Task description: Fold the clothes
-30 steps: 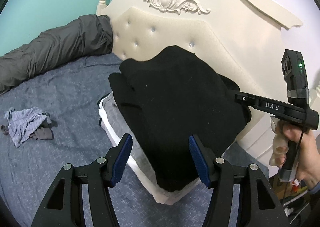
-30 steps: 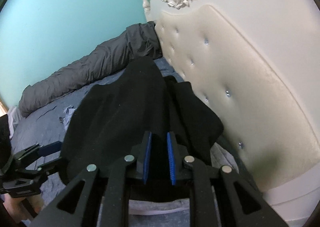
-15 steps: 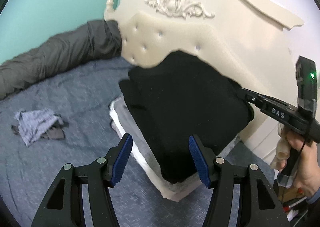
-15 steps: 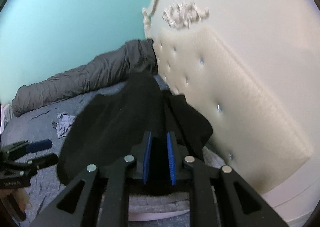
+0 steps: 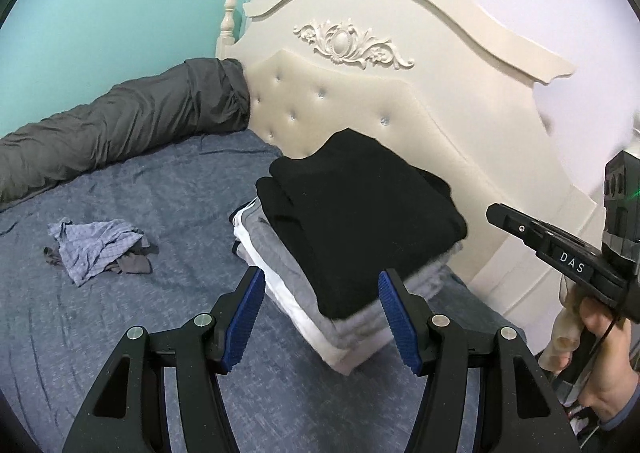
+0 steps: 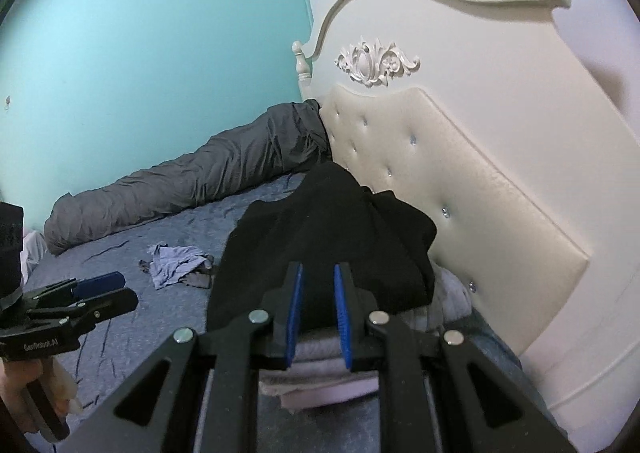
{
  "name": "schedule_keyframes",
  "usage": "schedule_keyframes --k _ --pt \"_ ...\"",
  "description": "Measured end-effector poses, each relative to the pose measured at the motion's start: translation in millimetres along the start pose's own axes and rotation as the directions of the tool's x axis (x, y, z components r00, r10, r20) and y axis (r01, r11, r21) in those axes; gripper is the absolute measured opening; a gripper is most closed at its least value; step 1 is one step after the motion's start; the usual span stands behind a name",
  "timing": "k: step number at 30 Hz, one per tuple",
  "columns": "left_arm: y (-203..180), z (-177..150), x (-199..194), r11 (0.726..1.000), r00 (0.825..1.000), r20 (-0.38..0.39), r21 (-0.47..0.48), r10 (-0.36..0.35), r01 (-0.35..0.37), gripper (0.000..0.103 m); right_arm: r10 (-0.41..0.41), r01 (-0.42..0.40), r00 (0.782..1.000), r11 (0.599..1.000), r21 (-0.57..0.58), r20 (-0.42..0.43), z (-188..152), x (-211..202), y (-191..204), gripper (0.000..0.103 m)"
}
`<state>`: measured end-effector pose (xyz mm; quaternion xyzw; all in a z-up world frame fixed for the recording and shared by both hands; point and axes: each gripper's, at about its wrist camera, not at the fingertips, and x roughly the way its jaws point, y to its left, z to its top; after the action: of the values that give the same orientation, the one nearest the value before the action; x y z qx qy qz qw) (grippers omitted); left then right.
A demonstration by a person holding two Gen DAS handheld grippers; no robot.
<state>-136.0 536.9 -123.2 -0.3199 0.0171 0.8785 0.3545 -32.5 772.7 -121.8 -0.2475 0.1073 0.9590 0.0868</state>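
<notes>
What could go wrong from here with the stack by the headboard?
The black garment overhangs the grey and white folded clothes beneath, so a nudge from the open left gripper might skew the stack. The right gripper sits close to the stack's edge, so pulling back could drag a layer. The crumpled blue cloth remains unfolded.

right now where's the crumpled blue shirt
In the left wrist view the crumpled blue shirt lies loose on the bed sheet, left of the stack of folded clothes and well below the grey rolled duvet.
</notes>
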Motion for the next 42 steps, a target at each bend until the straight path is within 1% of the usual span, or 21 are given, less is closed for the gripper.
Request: schedule_keyframes --k 3,6,9,13,14,20,23,25,29,36,40,42 --pt "-6 0 -22 1.000 1.000 0.018 0.000 -0.002 0.002 0.063 -0.010 0.010 1.000 1.000 0.002 0.010 0 -20 7 0.014" --pt "-15 -2 -44 1.000 1.000 0.027 0.020 0.004 -0.005 0.063 -0.006 0.006 1.000 1.000 0.007 0.024 -2 -41 16 0.014" --pt "-21 -5 -65 1.000 0.999 0.034 0.026 0.000 -0.001 0.063 -0.014 0.014 1.000 1.000 0.004 0.022 -9 -62 27 0.014" --pt "-27 -11 -99 1.000 0.999 0.050 0.026 -0.001 -0.001 0.063 -0.018 0.017 0.999 0.999 0.027 0.027 -18 -91 39 0.014" --pt "-28 -13 -106 1.000 0.998 0.055 0.027 -0.003 0.001 0.063 -0.021 0.020 0.999 0.999 0.028 0.030 -20 -96 42 0.017" --pt "-32 -27 -151 0.999 0.995 0.095 0.039 -0.013 0.010 0.064 -0.011 0.010 0.999 0.999 0.038 0.039 -34 -135 67 0.018" --pt "-33 -35 -168 0.999 0.995 0.098 0.047 -0.020 0.016 0.064 -0.016 0.014 0.999 0.999 0.049 0.044 -42 -152 77 0.018" --pt "-33 -40 -178 0.999 0.995 0.101 0.050 -0.021 0.016 0.065 -0.019 0.016 0.999 0.998 0.056 0.047 -48 -164 84 0.018" --pt "-33 -51 -194 0.999 0.994 0.106 0.052 -0.023 0.017 0.066 -0.032 0.027 0.997 0.998 0.065 0.063 -59 -186 95 0.025" --pt "-39 -68 -215 0.996 0.993 0.110 0.084 -0.035 0.026 0.067 -0.046 0.041 0.998 0.994 0.106 0.047 -80 -213 102 0.028" --pt "-39 -78 -226 0.996 0.993 0.108 0.078 -0.051 0.043 0.071 -0.055 0.050 0.997 0.994 0.101 0.045 -93 -228 109 0.036" --pt "-40 -83 -229 0.996 0.994 0.102 0.083 -0.049 0.040 0.072 -0.052 0.048 0.998 0.994 0.102 0.038 -99 -234 112 0.037"
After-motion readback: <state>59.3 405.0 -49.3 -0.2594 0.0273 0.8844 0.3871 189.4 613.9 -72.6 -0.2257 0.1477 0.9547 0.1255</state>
